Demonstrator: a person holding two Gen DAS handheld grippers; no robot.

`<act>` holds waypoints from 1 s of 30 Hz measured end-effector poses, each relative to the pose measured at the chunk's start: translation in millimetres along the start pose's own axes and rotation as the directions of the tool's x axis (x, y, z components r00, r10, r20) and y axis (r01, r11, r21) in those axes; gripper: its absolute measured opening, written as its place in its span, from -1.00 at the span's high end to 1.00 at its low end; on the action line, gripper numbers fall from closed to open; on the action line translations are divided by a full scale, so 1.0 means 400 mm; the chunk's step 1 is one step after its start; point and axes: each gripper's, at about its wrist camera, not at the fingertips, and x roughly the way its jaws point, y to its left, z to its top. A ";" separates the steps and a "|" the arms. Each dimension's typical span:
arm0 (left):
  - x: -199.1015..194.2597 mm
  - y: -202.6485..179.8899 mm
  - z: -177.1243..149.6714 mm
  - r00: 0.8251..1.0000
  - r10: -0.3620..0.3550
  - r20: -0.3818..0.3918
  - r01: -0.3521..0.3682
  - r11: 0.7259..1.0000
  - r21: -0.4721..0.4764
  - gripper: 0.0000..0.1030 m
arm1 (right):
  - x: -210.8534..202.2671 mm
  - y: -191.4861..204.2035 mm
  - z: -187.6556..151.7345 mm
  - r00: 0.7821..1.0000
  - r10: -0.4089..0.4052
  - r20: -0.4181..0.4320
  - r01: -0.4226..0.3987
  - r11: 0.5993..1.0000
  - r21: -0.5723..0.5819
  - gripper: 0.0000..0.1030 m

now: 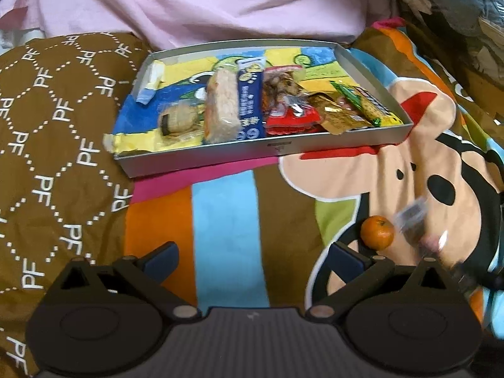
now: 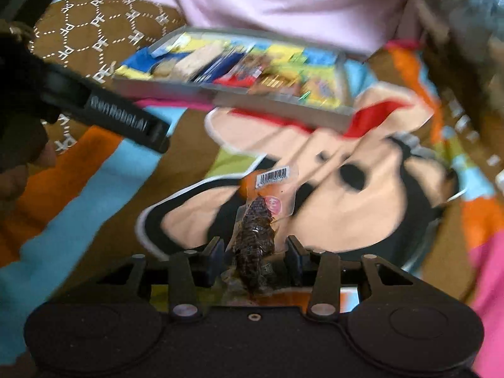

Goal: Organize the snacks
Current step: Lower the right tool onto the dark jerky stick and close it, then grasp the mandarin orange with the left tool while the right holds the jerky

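A cartoon-printed blanket [image 1: 226, 214] is being used as the work surface, with a brown patterned pillow [image 1: 53, 104] lying at nine o'clock of it and a pink sheet [image 1: 201, 3] bunched at twelve o'clock. A shallow grey tray [image 1: 201, 159] is being rested on the blanket, at twelve o'clock from the left gripper [image 1: 252, 256]. Snack packets are being kept side by side in it: a pale rice cracker bar [image 1: 220, 107], a blue packet [image 1: 250, 104] at its three o'clock, then a red-edged packet [image 1: 288, 107] and a green and yellow packet [image 1: 365, 107] toward the tray's right wall. A mandarin [image 1: 377, 232] is lying on the blanket at five o'clock of the tray, just beside the left gripper's right finger. The left gripper is being held wide apart with nothing between its fingers. A clear vacuum-sealed packet of dark snack [image 2: 256, 230], barcode at its far end, is being carried between the fingers of the right gripper [image 2: 255, 256]; the pads are standing slightly clear of its sides, so whether it is being pinched cannot be told. The right wrist view is blurred.
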 end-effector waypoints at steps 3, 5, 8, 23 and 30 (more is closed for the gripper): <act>0.013 -0.030 -0.003 1.000 -0.030 0.007 0.030 0.999 0.025 -0.99 | 0.002 -0.040 0.007 0.997 -0.063 0.033 0.063 0.998 0.008 0.13; 0.025 -0.057 -0.005 0.998 -0.055 0.012 0.054 0.997 0.052 -0.99 | 0.009 -0.070 0.010 0.996 -0.080 0.030 0.079 0.996 0.042 0.13; 0.047 -0.097 -0.003 0.996 -0.089 0.021 0.087 0.991 0.098 -0.99 | 0.012 -0.114 0.009 0.995 -0.095 0.033 0.092 0.992 0.087 0.13; 0.135 -0.212 -0.011 0.983 -0.183 0.006 0.174 0.945 0.279 -0.74 | 0.026 -0.170 -0.009 0.994 -0.097 0.058 0.088 0.986 0.139 0.13; 0.153 -0.220 -0.013 0.977 -0.214 -0.013 0.210 0.941 0.266 -0.15 | 0.027 -0.162 -0.010 0.994 -0.089 0.061 0.080 0.988 0.134 0.13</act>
